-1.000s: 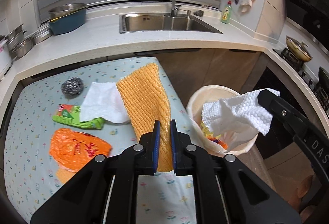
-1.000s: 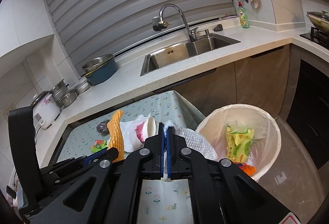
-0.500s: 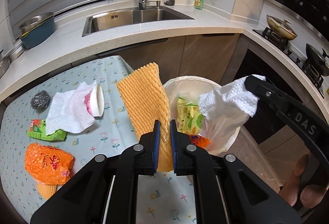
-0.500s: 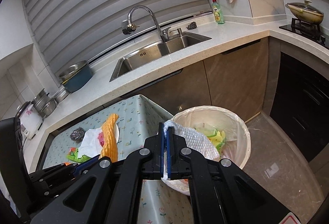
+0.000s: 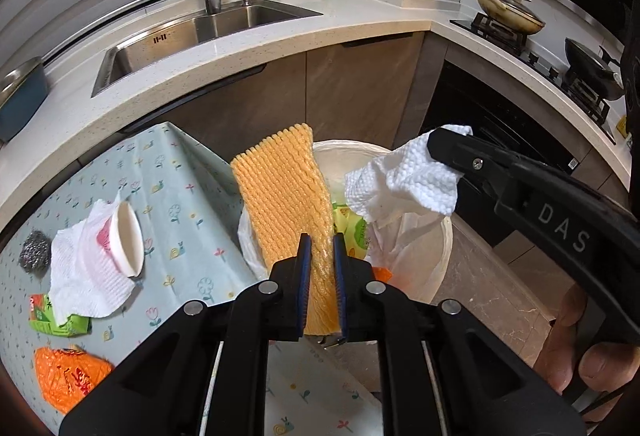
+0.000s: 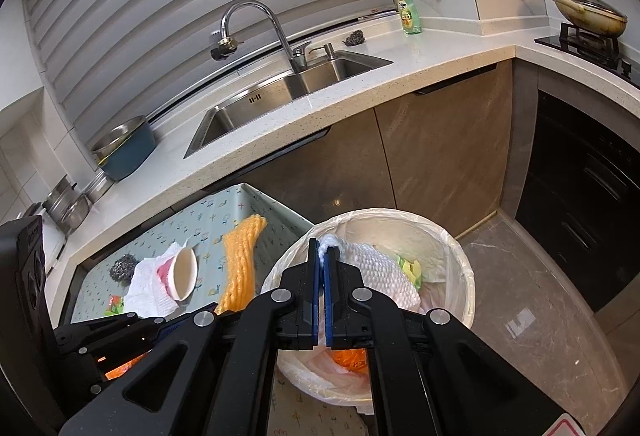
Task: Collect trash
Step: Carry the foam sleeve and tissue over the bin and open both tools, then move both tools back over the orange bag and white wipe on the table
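My left gripper (image 5: 319, 242) is shut on an orange foam net sleeve (image 5: 284, 192) and holds it over the near rim of the white-lined trash bin (image 5: 440, 256). My right gripper (image 6: 321, 250) is shut on a white paper towel (image 6: 380, 276) that hangs over the open bin (image 6: 460, 256). From the left wrist view the towel (image 5: 404, 184) and the right gripper's finger (image 5: 472, 160) show above the bin. The foam sleeve (image 6: 240, 264) shows at left in the right wrist view. Green and orange wrappers lie inside the bin.
On the flowered tablecloth (image 5: 188, 204) lie a paper cup on a tissue (image 5: 128, 240), a steel scourer (image 5: 35, 256), a green packet (image 5: 60, 324) and an orange bag (image 5: 68, 376). Counter with sink (image 5: 208, 32) behind; stove with pans (image 5: 512, 12) at right.
Both grippers have moved right, from over the table toward the bin, carrying the foam sleeve and the paper towel. Both stay shut.
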Tool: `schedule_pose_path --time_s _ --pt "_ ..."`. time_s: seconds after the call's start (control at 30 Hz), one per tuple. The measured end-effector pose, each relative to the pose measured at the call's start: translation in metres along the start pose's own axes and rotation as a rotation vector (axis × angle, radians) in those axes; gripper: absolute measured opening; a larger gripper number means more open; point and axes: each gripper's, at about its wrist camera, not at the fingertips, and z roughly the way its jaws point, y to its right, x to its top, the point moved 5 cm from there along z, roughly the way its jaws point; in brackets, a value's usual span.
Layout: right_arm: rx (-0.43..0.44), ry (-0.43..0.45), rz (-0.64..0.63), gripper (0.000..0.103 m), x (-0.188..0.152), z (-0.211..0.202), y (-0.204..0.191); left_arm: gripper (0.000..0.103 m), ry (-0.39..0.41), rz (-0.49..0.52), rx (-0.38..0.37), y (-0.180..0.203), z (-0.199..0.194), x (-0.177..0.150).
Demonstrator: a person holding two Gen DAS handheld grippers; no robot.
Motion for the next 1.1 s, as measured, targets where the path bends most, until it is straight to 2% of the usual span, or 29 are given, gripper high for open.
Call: schedule_pose_path --time_s 0.1,0.27,0.37,0.43,0.5,0.93,1.0,1.1 --pt "-0.009 -0.002 0.0 0.007 0.001 0.003 0.002 0.038 0.007 -0.013 -0.003 -0.001 0.003 0.004" --pt "-0.016 -0.006 0.009 0.008 0.001 0.007 0.006 0.039 0.012 -0.037 0.007 -0.006 0.005 0.006" --pt "-0.015 -0.006 0.007 0.012 0.002 0.008 0.005 0.044 0.013 -0.058 0.014 -0.013 0.005 0.004" --pt "-0.013 -0.004 0.006 0.024 0.002 0.009 0.003 0.047 0.014 -0.075 0.022 -0.018 0.004 0.004" --pt "-0.008 0.002 0.01 0.03 0.003 0.008 0.002 0.047 0.016 -0.091 0.031 -0.023 0.002 0.003" --pt "0.017 -0.002 -0.02 0.03 0.0 0.004 -0.019 0.048 0.054 -0.171 0.086 -0.05 -0.022 -0.003" --pt "0.021 -0.001 -0.028 0.034 -0.001 0.0 -0.025 0.048 0.059 -0.194 0.095 -0.056 -0.028 -0.007" --pt "0.035 -0.002 -0.038 0.036 -0.005 -0.004 -0.034 0.054 0.072 -0.227 0.126 -0.068 -0.039 -0.014"
